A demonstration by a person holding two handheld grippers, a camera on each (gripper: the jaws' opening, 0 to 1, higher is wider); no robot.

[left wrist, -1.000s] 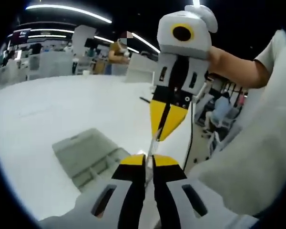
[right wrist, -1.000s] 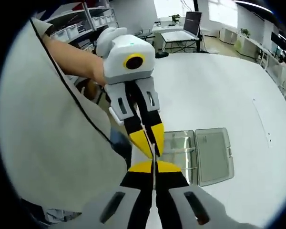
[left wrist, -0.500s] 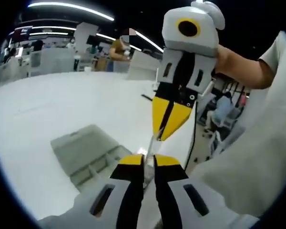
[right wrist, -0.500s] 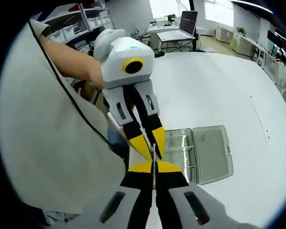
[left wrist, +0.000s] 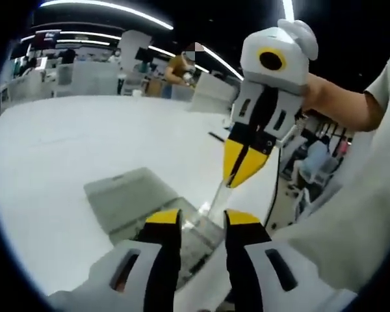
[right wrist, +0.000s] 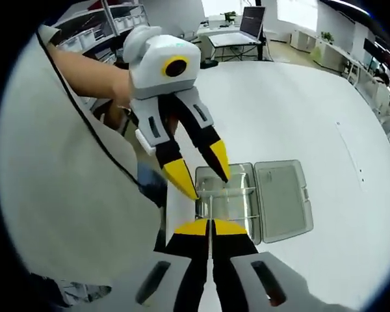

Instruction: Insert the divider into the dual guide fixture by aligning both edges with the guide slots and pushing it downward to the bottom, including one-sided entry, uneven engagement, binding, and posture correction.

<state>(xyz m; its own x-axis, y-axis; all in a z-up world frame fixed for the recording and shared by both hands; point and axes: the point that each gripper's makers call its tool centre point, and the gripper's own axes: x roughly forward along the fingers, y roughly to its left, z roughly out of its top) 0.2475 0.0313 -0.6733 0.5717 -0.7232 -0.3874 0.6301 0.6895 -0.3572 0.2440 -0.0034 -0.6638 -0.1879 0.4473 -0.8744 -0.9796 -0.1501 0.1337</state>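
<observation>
My left tool (left wrist: pixel 195 222): lower centre of the left gripper view, yellow-tipped jaws spread wide with nothing between them. In the right gripper view it enters from the upper left (right wrist: pixel 205 175), jaws parted, tips hanging just over the near edge of the fixture.

My right tool (right wrist: pixel 210 225): bottom centre of the right gripper view, yellow tips pressed together on the thin edge of the divider (right wrist: pixel 209 211). In the left gripper view it comes down from the upper right (left wrist: pixel 237 177), tips closed, the divider (left wrist: pixel 216 197) running as a pale clear strip from those tips down toward the fixture.

Dual guide fixture (right wrist: pixel 250 201): clear plastic compartment case, lid laid open flat to the right, centre of the right gripper view; lower centre-left in the left gripper view (left wrist: pixel 133 198), partly behind my left tool's jaws.

Table (right wrist: pixel 292 117): white, carries the fixture.

Laptop (right wrist: pixel 247 26): open, top centre of the right gripper view, on a farther table.

My sleeve (right wrist: pixel 65 195): pale fabric, left side of the right gripper view.

Writing, brands, labels: none legible on any item.
</observation>
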